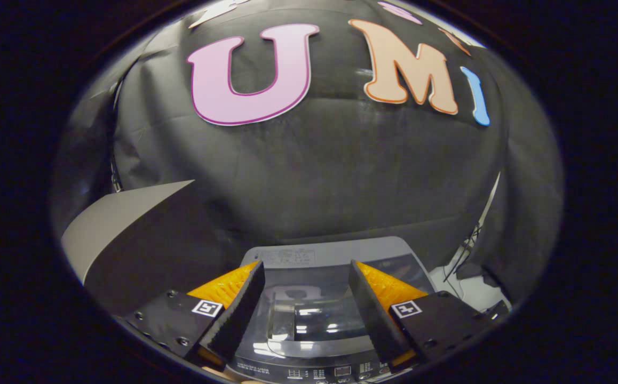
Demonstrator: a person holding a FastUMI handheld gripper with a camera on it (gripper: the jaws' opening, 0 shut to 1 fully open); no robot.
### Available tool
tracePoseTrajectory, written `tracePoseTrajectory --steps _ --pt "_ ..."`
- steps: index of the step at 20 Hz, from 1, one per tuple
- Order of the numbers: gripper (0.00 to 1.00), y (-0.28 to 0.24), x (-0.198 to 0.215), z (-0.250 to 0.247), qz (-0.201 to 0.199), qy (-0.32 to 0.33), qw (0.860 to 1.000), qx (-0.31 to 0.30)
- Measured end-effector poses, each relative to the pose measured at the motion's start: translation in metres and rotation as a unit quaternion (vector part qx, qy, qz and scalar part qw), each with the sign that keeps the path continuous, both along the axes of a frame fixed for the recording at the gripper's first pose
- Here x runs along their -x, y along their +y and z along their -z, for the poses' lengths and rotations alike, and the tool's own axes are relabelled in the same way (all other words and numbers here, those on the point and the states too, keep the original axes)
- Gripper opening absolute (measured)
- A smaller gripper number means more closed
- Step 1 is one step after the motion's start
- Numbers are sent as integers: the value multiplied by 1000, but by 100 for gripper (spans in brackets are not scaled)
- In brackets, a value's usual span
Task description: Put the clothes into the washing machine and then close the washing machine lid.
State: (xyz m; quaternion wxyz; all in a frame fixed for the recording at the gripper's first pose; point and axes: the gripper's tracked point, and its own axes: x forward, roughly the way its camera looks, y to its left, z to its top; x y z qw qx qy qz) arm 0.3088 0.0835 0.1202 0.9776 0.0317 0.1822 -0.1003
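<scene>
Dim, fisheye-bent scene; overhead light glares off the washing machine lid (309,314), focus sharp.

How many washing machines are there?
1. The washing machine sits just below and ahead of the open fingers, against the black cloth wall. Its glass lid lies flat between them. Nothing is held. Others could be hidden.

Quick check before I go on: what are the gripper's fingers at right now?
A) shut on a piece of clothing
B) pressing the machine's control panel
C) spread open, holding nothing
C: the gripper has its fingers spread wide with nothing between them, and the glass lid of the washing machine shows through the gap.
</scene>
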Motion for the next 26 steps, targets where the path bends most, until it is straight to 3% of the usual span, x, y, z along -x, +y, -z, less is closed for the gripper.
tracePoseTrajectory --steps 21,26 --pt "96 -132 125 29 83 -82 992 -44" --pt "96 -153 142 36 65 -119 990 -36"
